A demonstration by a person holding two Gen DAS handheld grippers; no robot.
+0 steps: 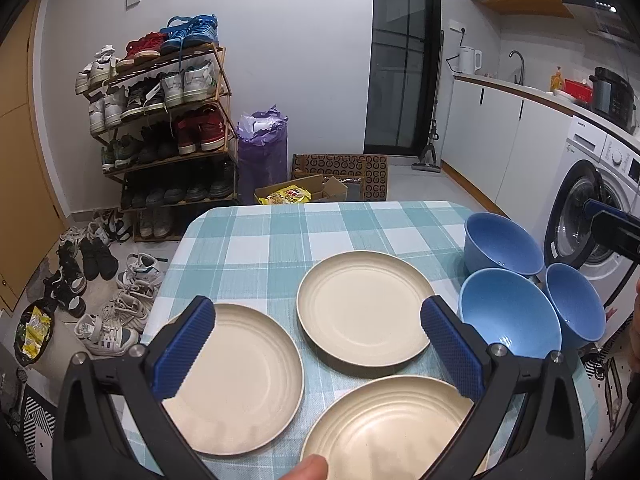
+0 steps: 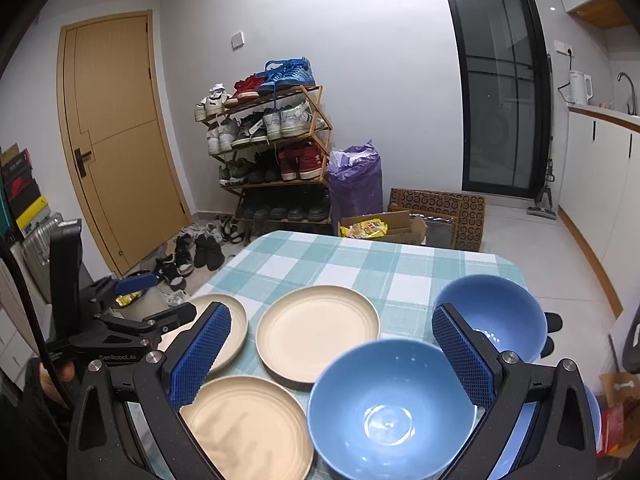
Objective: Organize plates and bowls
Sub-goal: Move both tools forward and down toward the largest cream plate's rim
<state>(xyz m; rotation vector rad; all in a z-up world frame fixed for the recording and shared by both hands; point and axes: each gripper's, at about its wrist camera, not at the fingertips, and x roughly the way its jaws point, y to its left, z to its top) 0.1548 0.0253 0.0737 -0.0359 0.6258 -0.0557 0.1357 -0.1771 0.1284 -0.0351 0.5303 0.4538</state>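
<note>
Three cream plates lie on the checked tablecloth: a left plate (image 1: 240, 380), a middle plate (image 1: 364, 308) and a near plate (image 1: 384, 428). Three blue bowls stand at the right: a far bowl (image 1: 500, 244), a middle bowl (image 1: 508, 320) and a right bowl (image 1: 576, 300). My left gripper (image 1: 318, 328) is open and empty above the plates. My right gripper (image 2: 332, 336) is open and empty above the near bowl (image 2: 388, 408), with the far bowl (image 2: 496, 312) behind its right finger. The plates show in the right wrist view too (image 2: 316, 332). The left gripper shows at the left (image 2: 132, 304).
The table (image 1: 280, 232) has rounded far corners and drops off on all sides. A shoe rack (image 1: 164, 120), loose shoes (image 1: 104, 280), a purple bag (image 1: 262, 152) and cardboard boxes (image 1: 340, 180) stand on the floor beyond. A washing machine (image 1: 592, 208) is at the right.
</note>
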